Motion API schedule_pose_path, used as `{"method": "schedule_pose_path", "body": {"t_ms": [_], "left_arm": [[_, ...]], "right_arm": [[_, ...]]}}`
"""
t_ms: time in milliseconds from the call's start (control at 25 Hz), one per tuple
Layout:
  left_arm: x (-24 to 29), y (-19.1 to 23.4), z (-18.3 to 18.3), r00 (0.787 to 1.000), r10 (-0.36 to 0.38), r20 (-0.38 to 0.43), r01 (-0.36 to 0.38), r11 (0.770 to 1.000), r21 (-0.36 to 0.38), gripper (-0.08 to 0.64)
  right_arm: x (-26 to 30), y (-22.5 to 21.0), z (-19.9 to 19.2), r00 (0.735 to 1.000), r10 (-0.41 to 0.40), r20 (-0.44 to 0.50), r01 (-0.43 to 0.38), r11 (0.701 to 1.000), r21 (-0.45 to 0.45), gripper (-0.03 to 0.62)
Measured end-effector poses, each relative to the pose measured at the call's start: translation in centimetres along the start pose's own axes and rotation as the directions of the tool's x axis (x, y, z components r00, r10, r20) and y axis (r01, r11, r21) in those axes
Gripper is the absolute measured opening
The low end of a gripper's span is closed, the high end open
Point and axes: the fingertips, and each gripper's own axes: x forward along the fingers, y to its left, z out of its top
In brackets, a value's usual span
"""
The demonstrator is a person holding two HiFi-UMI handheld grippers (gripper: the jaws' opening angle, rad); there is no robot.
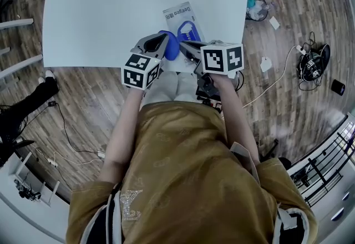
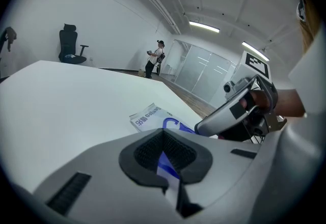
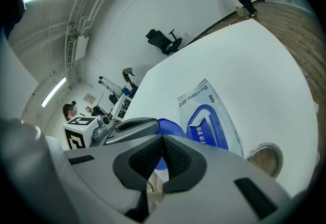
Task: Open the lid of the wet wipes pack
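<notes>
A white table (image 1: 111, 10) stands on a wood floor in a bright, white-walled room. The pack (image 1: 187, 22) lies flat near the table's near edge, just in front of the person, with its printed end pointing away from them. Its round blue lid (image 1: 172, 45) is lifted clear of the pack's face and stands up at the pack's left side.

The left gripper (image 1: 163, 39) is right at that lid. Its jaws are pressed almost together, and a sliver of blue shows in the slit between them, so it seems to be pinching the lid's edge. The right gripper (image 1: 183, 47) sits just beside it over the near end of the pack. Its jaws are drawn in to a thin slit with nothing between them, though I cannot tell whether it touches the pack. The two gripper tips nearly meet.

Further out, a small bin (image 1: 256, 7) stands on the floor past the table's right corner, and cables (image 1: 277, 79) trail across the boards. An office chair (image 2: 70, 45) stands by the far wall, and a person (image 2: 153, 60) stands beyond the table.
</notes>
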Motion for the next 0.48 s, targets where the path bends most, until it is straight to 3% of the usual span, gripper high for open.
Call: {"method": "schedule_pose_path", "body": {"t_ms": [240,360,480], "left_arm": [[-0.1,0.3,-0.3,1.000,0.010,-0.002,-0.010,1.000,-0.023,0.002],[0.0,0.1,-0.9,1.000,0.011,-0.022,-0.011,1.000,-0.008,0.002],[0.1,0.1,-2.0,0.999,0.013,-0.052,-0.013,1.000,-0.001,0.002]], "right_arm": [[-0.6,-0.7,0.0,0.999,-0.019,0.028,0.019,1.000,-0.005,0.008],[-1.9,-1.1,1.4,0.988,-0.087,0.131,0.099,0.991,-0.092,0.008],[-3.3,-1.5,2.7,0.960,-0.162,0.229,0.211,0.954,-0.211,0.008]]}}
